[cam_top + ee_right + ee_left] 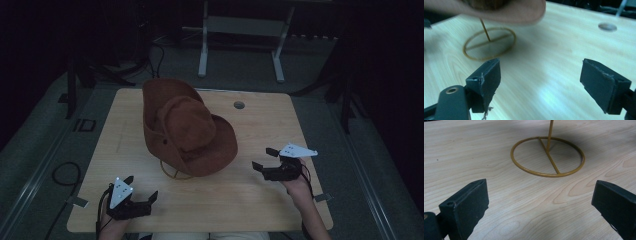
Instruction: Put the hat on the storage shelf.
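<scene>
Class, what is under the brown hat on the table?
A yellow wire stand: ring base on the table, one upright rod rising into the hat. The rod's top is covered.

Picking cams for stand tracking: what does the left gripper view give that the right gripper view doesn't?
Left gripper view alone: a sharp, unobstructed look at the yellow ring base with its crossbar.

Right gripper view alone: the brown hat brim above the stand, and a round hole in the tabletop.

Both: the ring base, the thin upright rod, the light wooden table, and that gripper's own jaws spread wide, with nothing between them.
</scene>
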{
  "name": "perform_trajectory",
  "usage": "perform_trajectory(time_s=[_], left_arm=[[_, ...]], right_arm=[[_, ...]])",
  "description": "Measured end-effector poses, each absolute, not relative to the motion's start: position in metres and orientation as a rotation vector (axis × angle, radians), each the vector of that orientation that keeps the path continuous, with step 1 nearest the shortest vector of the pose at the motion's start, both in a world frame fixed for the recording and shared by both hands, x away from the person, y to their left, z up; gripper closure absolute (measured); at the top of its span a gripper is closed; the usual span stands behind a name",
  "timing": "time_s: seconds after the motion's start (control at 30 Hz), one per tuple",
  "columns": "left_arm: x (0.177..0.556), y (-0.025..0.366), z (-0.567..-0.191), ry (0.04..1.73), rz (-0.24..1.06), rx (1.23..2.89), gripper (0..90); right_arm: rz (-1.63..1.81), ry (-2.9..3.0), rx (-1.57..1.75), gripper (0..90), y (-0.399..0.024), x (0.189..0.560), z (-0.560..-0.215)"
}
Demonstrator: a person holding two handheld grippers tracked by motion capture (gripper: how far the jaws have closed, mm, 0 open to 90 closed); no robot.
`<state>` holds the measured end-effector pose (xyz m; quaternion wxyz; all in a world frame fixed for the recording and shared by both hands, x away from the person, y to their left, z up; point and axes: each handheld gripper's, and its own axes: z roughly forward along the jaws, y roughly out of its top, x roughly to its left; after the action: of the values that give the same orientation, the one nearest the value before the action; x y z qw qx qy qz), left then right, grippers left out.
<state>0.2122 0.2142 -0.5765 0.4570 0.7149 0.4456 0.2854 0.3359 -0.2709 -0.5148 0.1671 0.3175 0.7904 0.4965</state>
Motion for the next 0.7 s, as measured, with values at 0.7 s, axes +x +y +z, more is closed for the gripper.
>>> perform_trajectory(time_s=[0.7], left_arm=[[0.213, 0.218, -0.578, 1.114, 0.703, 1.748, 1.8]], right_arm=[[1.330, 2.215, 1.073, 15.4, -0.313, 0.306, -0.564]])
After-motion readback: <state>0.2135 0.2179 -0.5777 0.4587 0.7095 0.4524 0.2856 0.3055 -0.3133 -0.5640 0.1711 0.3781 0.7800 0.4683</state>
